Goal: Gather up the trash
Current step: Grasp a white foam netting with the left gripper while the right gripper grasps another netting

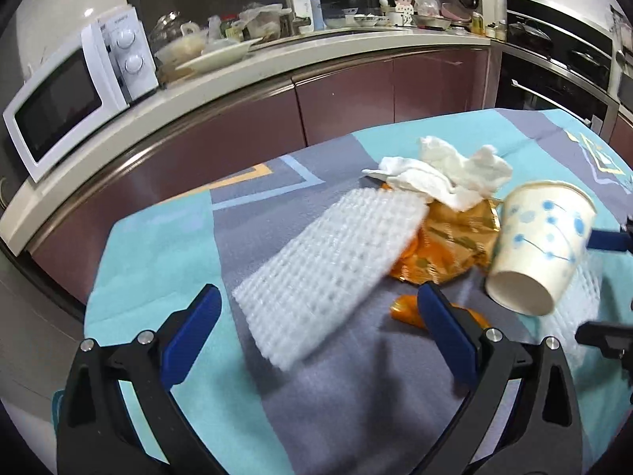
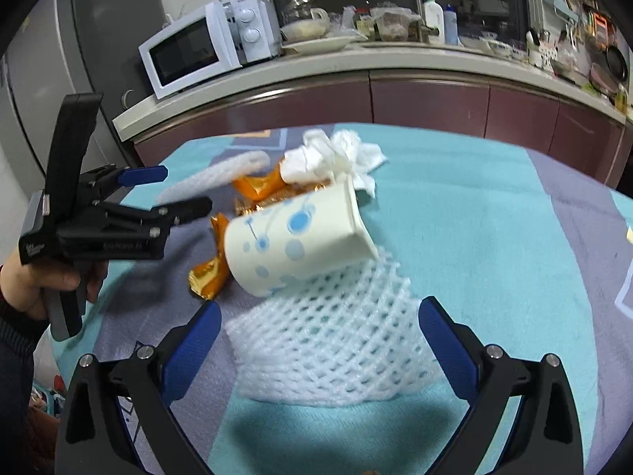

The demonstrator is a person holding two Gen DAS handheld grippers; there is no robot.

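Observation:
A pile of trash lies on the table's cloth. A white paper cup with blue dots [image 1: 542, 245] [image 2: 296, 237] is tipped on its side. A white foam net sleeve [image 1: 332, 265] lies in front of my left gripper [image 1: 320, 308], which is open and empty. A second foam net [image 2: 336, 352] lies between the fingers of my right gripper [image 2: 320, 324], open and empty, just above it. Gold-orange wrappers [image 1: 443, 245] [image 2: 209, 273] and crumpled white tissue [image 1: 447, 174] [image 2: 336, 156] lie behind. The left gripper also shows in the right wrist view [image 2: 178, 194].
The table carries a teal and grey cloth [image 1: 166, 245] [image 2: 494, 217]. Behind it runs a kitchen counter [image 1: 316, 51] with maroon cabinets, a white microwave [image 1: 75, 91] [image 2: 205, 45], dishes and bottles. Ovens [image 1: 561, 63] stand at the right.

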